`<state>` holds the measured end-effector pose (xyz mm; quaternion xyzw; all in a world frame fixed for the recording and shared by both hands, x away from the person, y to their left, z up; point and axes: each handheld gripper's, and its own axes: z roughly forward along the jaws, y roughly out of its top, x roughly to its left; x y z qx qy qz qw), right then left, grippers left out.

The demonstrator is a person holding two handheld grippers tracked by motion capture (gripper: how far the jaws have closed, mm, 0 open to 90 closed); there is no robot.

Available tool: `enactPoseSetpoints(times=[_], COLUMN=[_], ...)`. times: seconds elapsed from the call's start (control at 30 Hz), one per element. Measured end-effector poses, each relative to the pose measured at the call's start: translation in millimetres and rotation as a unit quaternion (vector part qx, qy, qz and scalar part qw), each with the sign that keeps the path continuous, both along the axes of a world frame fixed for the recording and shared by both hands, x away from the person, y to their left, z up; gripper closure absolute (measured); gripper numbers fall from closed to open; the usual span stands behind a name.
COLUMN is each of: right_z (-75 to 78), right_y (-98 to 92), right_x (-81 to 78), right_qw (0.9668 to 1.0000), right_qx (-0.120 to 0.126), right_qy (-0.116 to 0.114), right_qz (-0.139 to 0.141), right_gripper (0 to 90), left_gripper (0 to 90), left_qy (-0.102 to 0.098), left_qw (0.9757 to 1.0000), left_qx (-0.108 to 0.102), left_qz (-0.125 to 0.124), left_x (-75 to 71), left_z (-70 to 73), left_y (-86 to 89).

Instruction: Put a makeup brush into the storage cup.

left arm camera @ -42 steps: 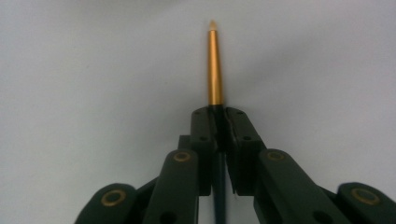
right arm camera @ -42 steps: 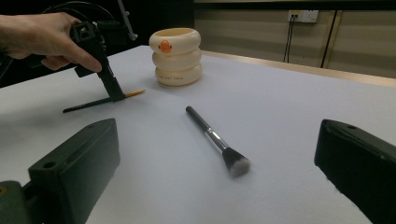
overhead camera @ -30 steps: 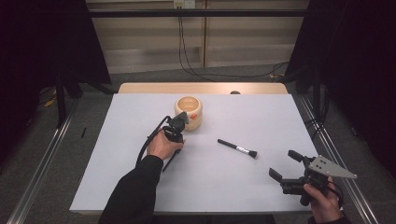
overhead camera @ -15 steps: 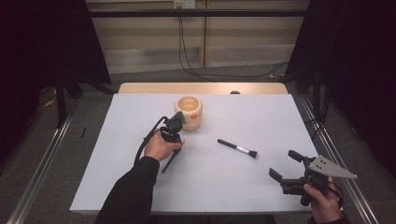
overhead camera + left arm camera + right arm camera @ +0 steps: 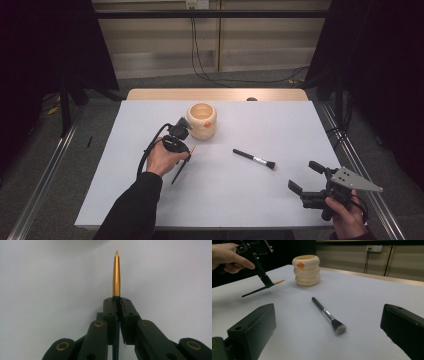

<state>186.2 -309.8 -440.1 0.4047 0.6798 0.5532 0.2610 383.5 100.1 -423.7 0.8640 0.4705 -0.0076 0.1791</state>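
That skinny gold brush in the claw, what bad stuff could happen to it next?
The left gripper pinches the thin gold brush on a narrow spot, so it might swivel or slip out. Its tip could bump the cream holder rim and tip it. The makeup brush lies loose and could roll.

Cream ringed pot (image 5: 306, 270) on the counter (image 5: 367, 305): an orange emblem (image 5: 300, 264) is sitting on its top ring, seen from the right gripper view; it is looking like a small round figure, no letters legible in it. On the bottom ring a short line of dark small print (image 5: 302, 281) is showing, too fine and blurred to read. Makeup brush (image 5: 327, 314) lying nearby: its silver ferrule is carrying no mark that can be made out. In the high view the pot (image 5: 202, 120) is showing only an orange speck inside the rim. No readable words or numbers anywhere.
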Motion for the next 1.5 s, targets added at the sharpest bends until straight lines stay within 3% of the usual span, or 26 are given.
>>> enactPoseSetpoints(times=[0.27, 0.37, 0.43, 0.47, 0.7, 1.0, 1.07, 1.2, 1.33, 1.4, 1.5], right_z=[-0.2, -0.1, 0.0, 0.0, 0.1, 0.3, 0.2, 0.2, 0.3, 0.3, 0.6], right_y=[-0.3, -0.1, -0.3, -0.3, 0.0, -0.2, -0.3, 0.0, 0.3, -0.1, 0.4], right_x=[0.3, 0.0, 0.0, 0.0, -0.4, -0.4, -0.5, -0.7, -1.1, -0.9, -1.5], right_qw=[1.0000, 1.0000, 1.0000, 1.0000, 1.0000, 1.0000, 1.0000, 1.0000, 1.0000, 1.0000, 1.0000], right_qx=[-0.001, 0.001, 0.000, 0.000, 0.000, 0.001, 0.000, -0.001, -0.002, -0.002, -0.004], right_qy=[-0.001, 0.002, -0.001, -0.001, 0.000, 0.000, -0.001, -0.001, -0.003, -0.004, -0.004], right_qz=[0.000, -0.001, -0.002, -0.001, -0.001, -0.001, 0.000, -0.003, -0.002, -0.001, -0.002], right_gripper=[0.0, 0.0, 0.0, 0.0, 0.0, 0.0, 0.0, 0.0, 0.0, 0.0, 0.0], left_gripper=[84.1, 84.1, 84.0, 84.0, 84.0, 84.0, 84.1, 84.0, 84.0, 84.0, 84.0], left_qy=[-0.028, -0.045, -0.046, -0.054, -0.067, -0.110, -0.129, -0.138, -0.156, -0.146, -0.145], left_qw=[0.9992, 0.9981, 0.9979, 0.9969, 0.9958, 0.9883, 0.9852, 0.9834, 0.9792, 0.9802, 0.9803], left_qx=[-0.025, -0.042, -0.044, -0.057, -0.062, -0.105, -0.110, -0.116, -0.127, -0.134, -0.134], left_qz=[-0.012, -0.011, -0.008, -0.007, -0.002, 0.015, 0.024, 0.022, 0.026, 0.009, 0.007], left_x=[-7.1, -9.2, -10.7, -13.1, -17.2, -25.0, -27.3, -29.0, -31.9, -32.1, -33.9], left_z=[12.3, 14.8, 16.0, 16.7, 16.8, 24.7, 25.6, 25.0, 25.9, 27.0, 27.0], left_y=[8.8, 11.9, 12.9, 13.9, 18.2, 29.8, 31.4, 33.3, 34.0, 35.5, 34.5])
